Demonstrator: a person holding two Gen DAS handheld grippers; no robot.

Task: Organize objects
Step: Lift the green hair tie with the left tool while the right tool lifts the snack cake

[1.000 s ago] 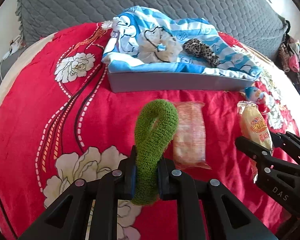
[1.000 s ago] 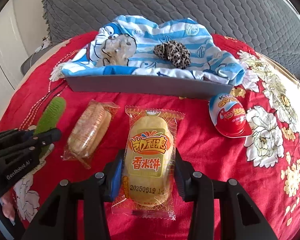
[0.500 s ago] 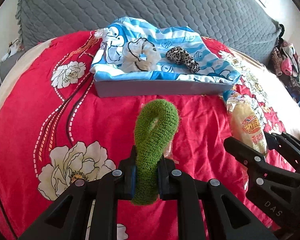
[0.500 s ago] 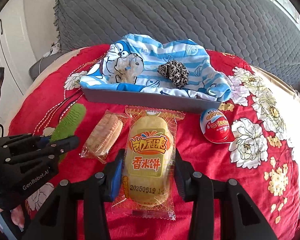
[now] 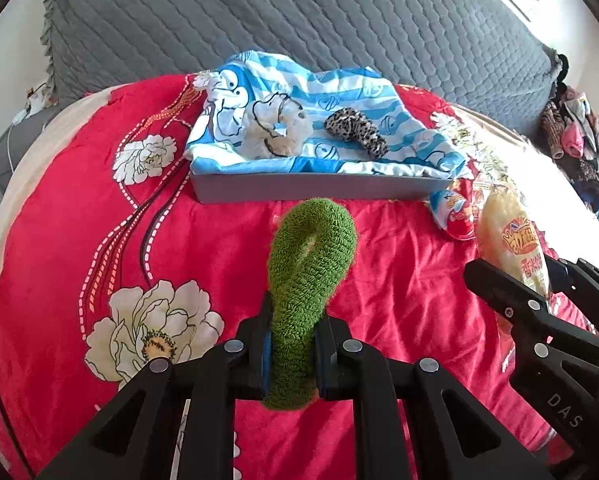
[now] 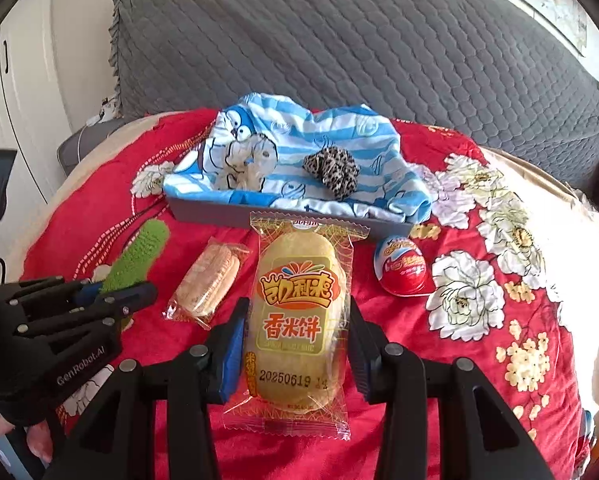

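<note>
Carrying step, both tools loaded. Left gripper pinches the fuzzy green knitted hair scrunchie; right gripper clamps the yellow rice-cracker packet. Both are held short of the grey cloth-lined tray. Next, probably: release each over the tray.

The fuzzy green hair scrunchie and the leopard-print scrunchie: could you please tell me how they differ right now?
The fuzzy green hair scrunchie is plain and pinched upright in the left gripper, squeezed into a long loop above the red floral bedspread. The leopard-print scrunchie is spotted, bunched and lies free on the blue striped cartoon cloth over the grey tray. Both are soft fabric hair ties.
</note>
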